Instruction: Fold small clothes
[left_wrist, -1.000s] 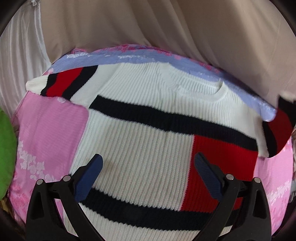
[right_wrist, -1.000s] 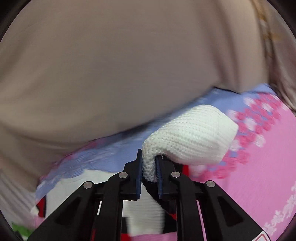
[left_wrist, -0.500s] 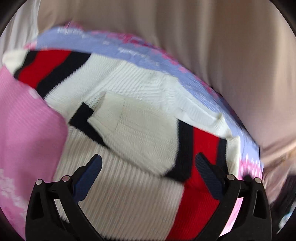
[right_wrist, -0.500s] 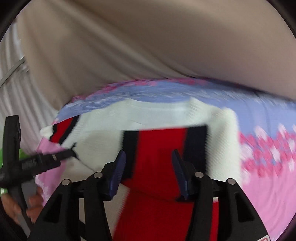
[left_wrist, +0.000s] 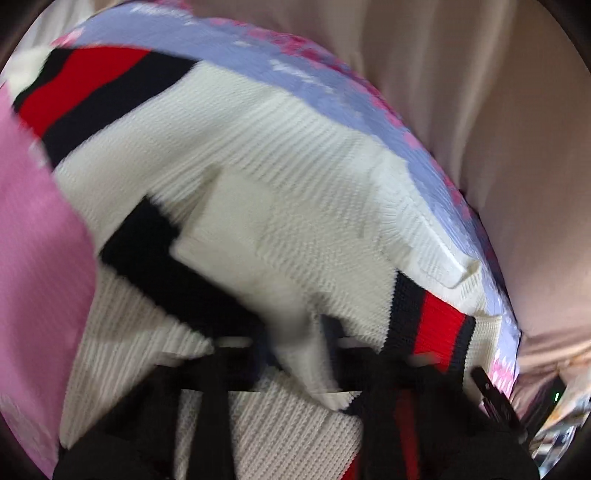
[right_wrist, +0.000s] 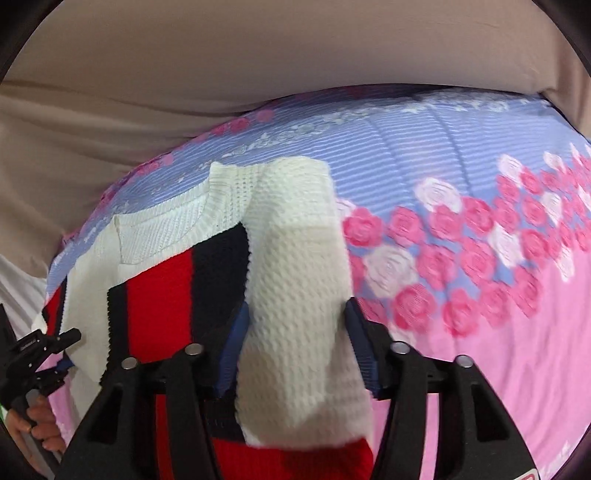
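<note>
At frame centre of the left wrist view, my left hand-held gripper (left_wrist: 295, 354) pinched the sweater's (left_wrist: 280, 206) folded-in white sleeve (left_wrist: 255, 240) to drag it flat, while my right hand-held gripper (right_wrist: 295, 347) stayed spread around the other sleeve (right_wrist: 295, 266) on the floral bed (right_wrist: 480, 258).

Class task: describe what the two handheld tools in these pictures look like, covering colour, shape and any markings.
The right tool has black, triangular cut-out finger frames with round silver bolts and dark blue ribbed pads; a red-and-white sticker shows at its lower corner. The left tool is blurred here: black frames, with a bare hand on its handle.
</note>
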